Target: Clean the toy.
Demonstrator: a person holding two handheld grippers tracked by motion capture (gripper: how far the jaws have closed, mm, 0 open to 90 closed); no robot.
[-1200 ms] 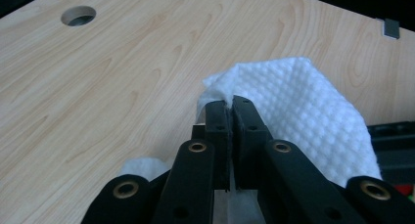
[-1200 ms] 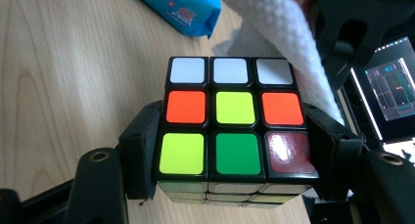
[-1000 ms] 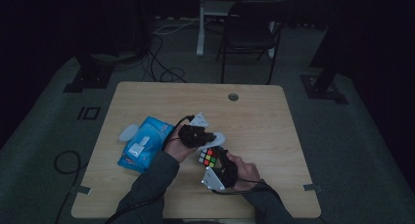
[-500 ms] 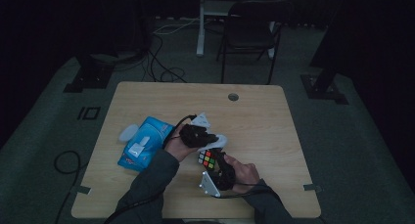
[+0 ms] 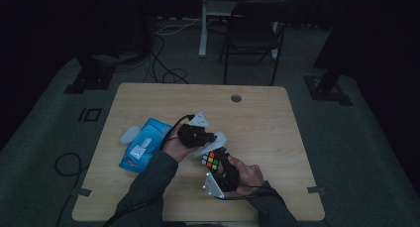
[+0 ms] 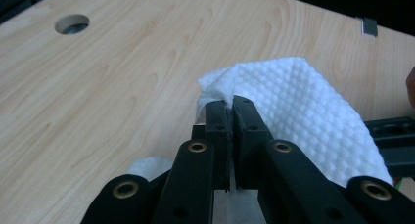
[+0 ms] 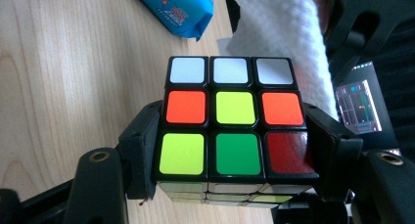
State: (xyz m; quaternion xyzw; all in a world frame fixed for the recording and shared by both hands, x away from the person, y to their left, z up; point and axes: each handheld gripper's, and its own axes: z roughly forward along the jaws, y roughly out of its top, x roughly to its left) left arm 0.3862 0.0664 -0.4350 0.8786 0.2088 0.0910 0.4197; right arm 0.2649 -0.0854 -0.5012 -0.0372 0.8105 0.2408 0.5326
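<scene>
Bench (image 5: 277,123): one, pale wood-grain top, one round cable hole (image 5: 236,97) near the far edge.
Puzzle cube (image 7: 234,131): one, glossy coloured tiles in black frames; clamped between the jaws of the right tool (image 5: 221,170), held over the bench near its front.
Wipe (image 6: 298,104): one, white, dimpled weave, soft folds; pinched in the closed jaws of the left tool (image 5: 198,136), just beside the cube.
Wipes pack (image 5: 143,143): one, blue soft plastic, flat on the bench left of the hands.
Chair (image 5: 255,33): one, dark, on the floor beyond the bench.
Floor cables (image 5: 163,63): count unclear.
</scene>
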